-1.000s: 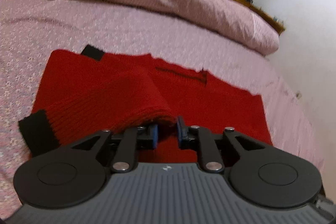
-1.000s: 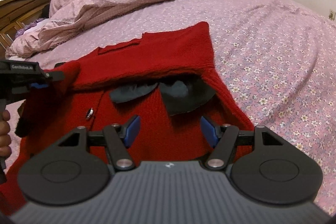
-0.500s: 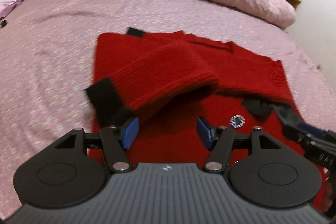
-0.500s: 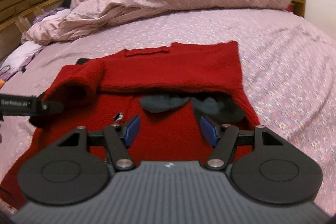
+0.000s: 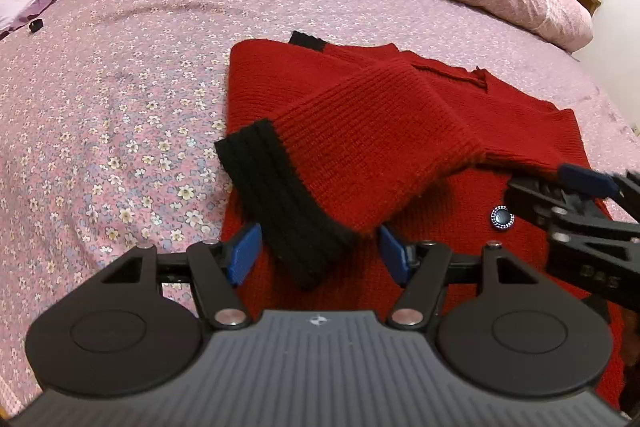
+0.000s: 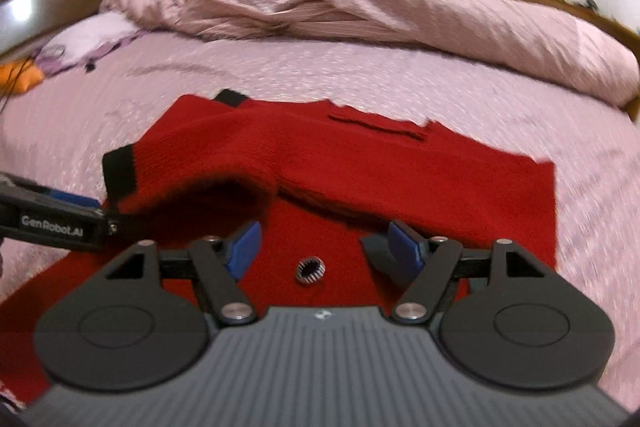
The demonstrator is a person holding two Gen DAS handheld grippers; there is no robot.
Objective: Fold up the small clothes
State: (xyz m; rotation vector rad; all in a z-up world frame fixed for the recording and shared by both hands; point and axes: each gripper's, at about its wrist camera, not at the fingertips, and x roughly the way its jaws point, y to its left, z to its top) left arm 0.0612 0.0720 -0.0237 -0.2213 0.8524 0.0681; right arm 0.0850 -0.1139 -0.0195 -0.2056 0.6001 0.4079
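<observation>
Left wrist view: red knit sweater lies flat on the flowered bed, its black-cuffed sleeve folded across; left claw and right claw both spread, holding nothing.

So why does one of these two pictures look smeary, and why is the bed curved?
Right wrist view: motion blur smears the red sweater and pink quilt. Left wrist view: sharp, with the knit ribs and black cuff crisp. Both views: the fisheye lens bends the bed.
</observation>
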